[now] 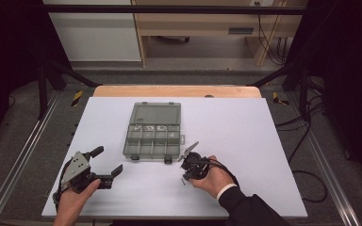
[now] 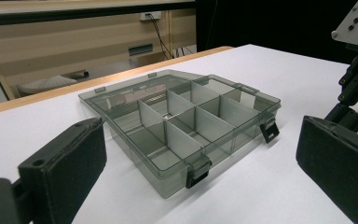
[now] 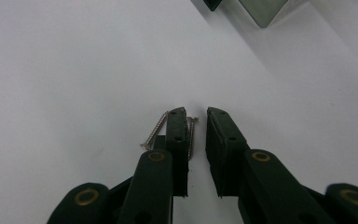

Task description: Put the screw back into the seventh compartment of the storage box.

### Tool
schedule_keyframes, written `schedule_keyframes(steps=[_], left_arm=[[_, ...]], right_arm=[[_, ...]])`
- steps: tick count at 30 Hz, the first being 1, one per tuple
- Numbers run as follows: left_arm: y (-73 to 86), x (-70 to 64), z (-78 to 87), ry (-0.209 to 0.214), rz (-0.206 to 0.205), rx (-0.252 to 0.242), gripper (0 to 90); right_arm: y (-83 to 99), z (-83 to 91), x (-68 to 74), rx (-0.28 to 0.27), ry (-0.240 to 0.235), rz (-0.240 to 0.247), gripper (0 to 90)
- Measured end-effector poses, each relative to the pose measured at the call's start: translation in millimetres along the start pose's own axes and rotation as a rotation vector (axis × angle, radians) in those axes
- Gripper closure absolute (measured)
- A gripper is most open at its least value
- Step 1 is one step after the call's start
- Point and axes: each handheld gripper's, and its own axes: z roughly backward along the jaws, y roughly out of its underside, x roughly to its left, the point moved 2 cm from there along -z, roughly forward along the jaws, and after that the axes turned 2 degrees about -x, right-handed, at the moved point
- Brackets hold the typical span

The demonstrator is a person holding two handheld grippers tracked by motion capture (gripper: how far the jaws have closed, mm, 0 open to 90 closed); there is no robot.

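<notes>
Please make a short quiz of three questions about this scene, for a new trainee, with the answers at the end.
1. True or false: the lid of the compartment box is shut.
2. Multiple choice: what lies between the jaws of the right gripper? A) a screw B) a coin C) nothing
3. Fill in: the jaws of the left gripper stand wide ____.

Key
1. False: the lid lies open, flat behind the compartments.
2. A: one screw lies on the white table between the jaws; a second screw lies just outside them.
3. open
</notes>
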Motion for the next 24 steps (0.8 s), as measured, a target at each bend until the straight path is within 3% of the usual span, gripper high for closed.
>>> schedule_keyframes(steps=[14,24], left_arm=[[0.1,-0.3,-0.4,0.003,-0.002,0.001,1.3],[0.1,-0.2,-0.3,0.002,-0.002,0.001,1.3]], right_arm=[[1.1,-2.4,-2.6,-0.005,-0.011,-0.013,87.0],[1.6,-1.8,-2.9,-0.008,-0.009,-0.007,87.5]])
